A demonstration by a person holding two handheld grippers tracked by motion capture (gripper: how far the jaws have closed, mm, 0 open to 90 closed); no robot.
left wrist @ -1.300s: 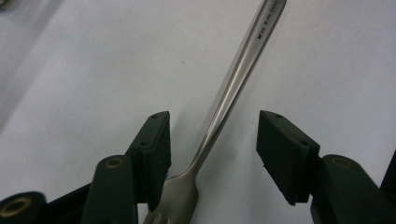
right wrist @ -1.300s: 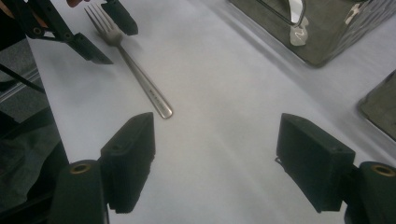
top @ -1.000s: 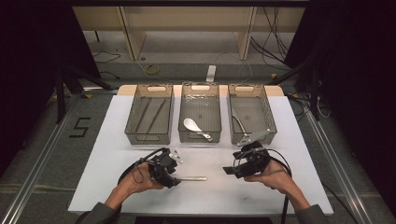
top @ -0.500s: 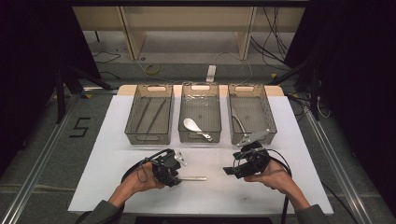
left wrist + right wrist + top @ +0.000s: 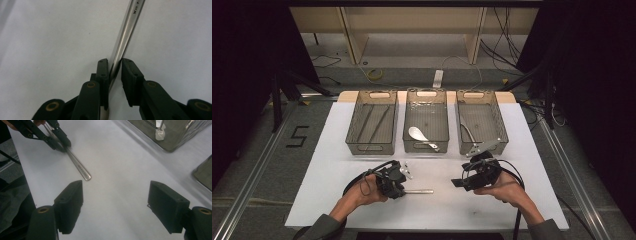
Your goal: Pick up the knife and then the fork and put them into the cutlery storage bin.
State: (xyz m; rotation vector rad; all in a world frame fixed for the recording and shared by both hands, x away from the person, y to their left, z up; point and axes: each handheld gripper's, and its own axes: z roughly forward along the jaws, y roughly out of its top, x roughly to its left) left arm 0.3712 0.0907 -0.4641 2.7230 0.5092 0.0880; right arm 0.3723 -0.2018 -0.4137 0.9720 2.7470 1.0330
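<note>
At the near edge the person's forearms are coming in over the white table [image 5: 337, 165]; the left gripper [image 5: 115, 68] has just been closing, its jaws flanking the steel utensil handle [image 5: 126, 32] lying flat on the sheet, one pad touching, the other a sliver apart; the right gripper [image 5: 115, 205] is hovering with jaws spread wide, grasping nothing; beyond, three mesh bins [image 5: 427, 95] are sitting in a row, the middle one holding a white spoon [image 5: 418, 134]; farther off, cables [image 5: 374, 75] are trailing across the grey floor [image 5: 412, 57].
</note>
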